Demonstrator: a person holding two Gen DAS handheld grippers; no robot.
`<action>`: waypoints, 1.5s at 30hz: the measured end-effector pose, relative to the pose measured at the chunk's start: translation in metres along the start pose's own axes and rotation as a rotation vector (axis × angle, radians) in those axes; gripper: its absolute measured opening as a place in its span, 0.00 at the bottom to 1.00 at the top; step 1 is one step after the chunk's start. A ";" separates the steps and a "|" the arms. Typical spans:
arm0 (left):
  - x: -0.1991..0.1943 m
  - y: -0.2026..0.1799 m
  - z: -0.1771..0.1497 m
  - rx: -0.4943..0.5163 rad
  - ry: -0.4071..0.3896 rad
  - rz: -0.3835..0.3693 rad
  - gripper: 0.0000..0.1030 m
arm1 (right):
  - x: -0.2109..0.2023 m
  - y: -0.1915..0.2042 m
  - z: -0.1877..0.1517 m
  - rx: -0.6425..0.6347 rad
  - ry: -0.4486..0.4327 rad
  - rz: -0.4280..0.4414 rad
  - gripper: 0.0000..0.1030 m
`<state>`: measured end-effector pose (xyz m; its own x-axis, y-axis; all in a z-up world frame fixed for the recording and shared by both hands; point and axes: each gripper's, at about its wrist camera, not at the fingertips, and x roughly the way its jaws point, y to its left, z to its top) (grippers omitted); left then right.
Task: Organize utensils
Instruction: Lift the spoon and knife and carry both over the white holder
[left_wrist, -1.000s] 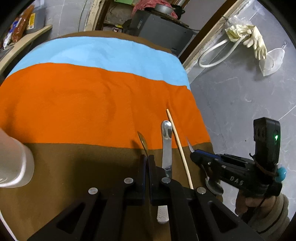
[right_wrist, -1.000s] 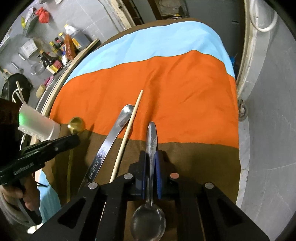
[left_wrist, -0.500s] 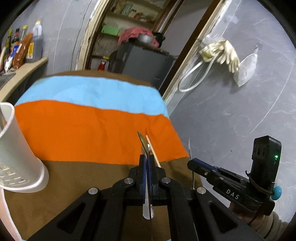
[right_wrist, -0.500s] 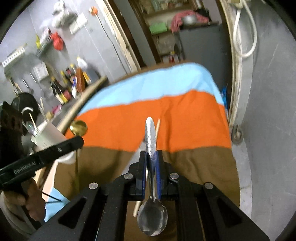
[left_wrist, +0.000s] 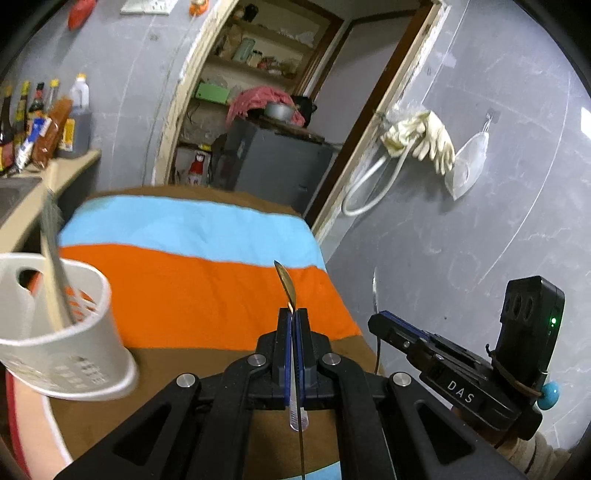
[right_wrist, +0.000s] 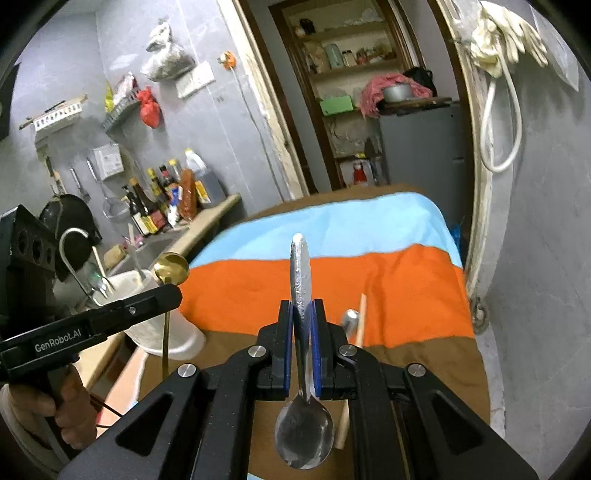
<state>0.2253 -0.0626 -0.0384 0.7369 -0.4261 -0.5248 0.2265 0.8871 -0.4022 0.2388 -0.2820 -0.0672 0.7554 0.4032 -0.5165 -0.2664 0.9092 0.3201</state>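
The left gripper, lettered "GenRobot.AI", pinches a gold spoon. The right gripper, marked "DAS", pinches a silver spoon above the table.

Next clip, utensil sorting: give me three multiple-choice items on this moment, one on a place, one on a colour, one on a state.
1. Where is the white holder?
A. on the cloth's brown band, to the left
B. on the blue band
C. hanging on the wall

2. What colour is the spoon in the left gripper?
A. red
B. gold
C. black

3. How does the right gripper hold the silver spoon?
A. open, spoon lying on the cloth
B. shut on the bowl
C. shut on the handle, bowl toward the camera

Answers: 1 A, it stands on the brown strip; 2 B, the gold spoon gleams yellow; 3 C, the pads clamp the handle.
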 end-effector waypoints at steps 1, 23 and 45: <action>-0.006 0.002 0.003 0.002 -0.011 0.002 0.02 | -0.002 0.006 0.003 -0.004 -0.014 0.008 0.08; -0.130 0.109 0.065 -0.053 -0.318 0.178 0.02 | 0.014 0.163 0.066 -0.105 -0.264 0.270 0.08; -0.106 0.216 0.053 -0.204 -0.429 0.295 0.02 | 0.116 0.186 0.041 -0.004 -0.237 0.341 0.08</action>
<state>0.2293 0.1832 -0.0299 0.9532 -0.0164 -0.3020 -0.1253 0.8874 -0.4436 0.3012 -0.0703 -0.0349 0.7405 0.6463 -0.1841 -0.5270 0.7285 0.4376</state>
